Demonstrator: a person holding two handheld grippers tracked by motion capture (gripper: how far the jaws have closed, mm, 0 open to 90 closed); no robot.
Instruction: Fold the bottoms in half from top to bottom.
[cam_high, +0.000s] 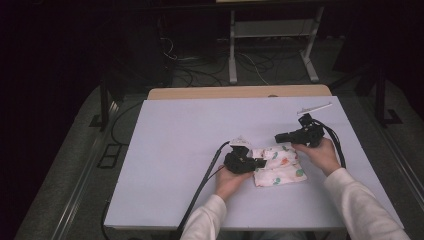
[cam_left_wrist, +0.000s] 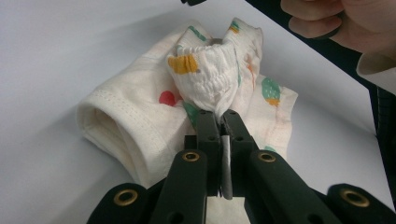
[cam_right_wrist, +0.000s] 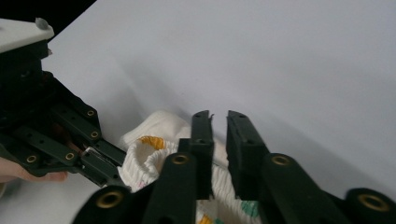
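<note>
A small white garment printed with orange, green and red shapes lies crumpled on the white table, right of centre. My left gripper is shut on its gathered elastic waistband, and the cloth is pinched between the jaw tips. In the right gripper view the left gripper reaches in from the left onto the waistband. My right gripper hovers just above the garment's far edge. Its jaws are drawn nearly together with nothing between them.
A thin white strip lies at the table's back right. A bare wooden edge runs along the far side. A black cable trails from the left gripper off the near edge. White metal stand legs stand on the floor beyond the table.
</note>
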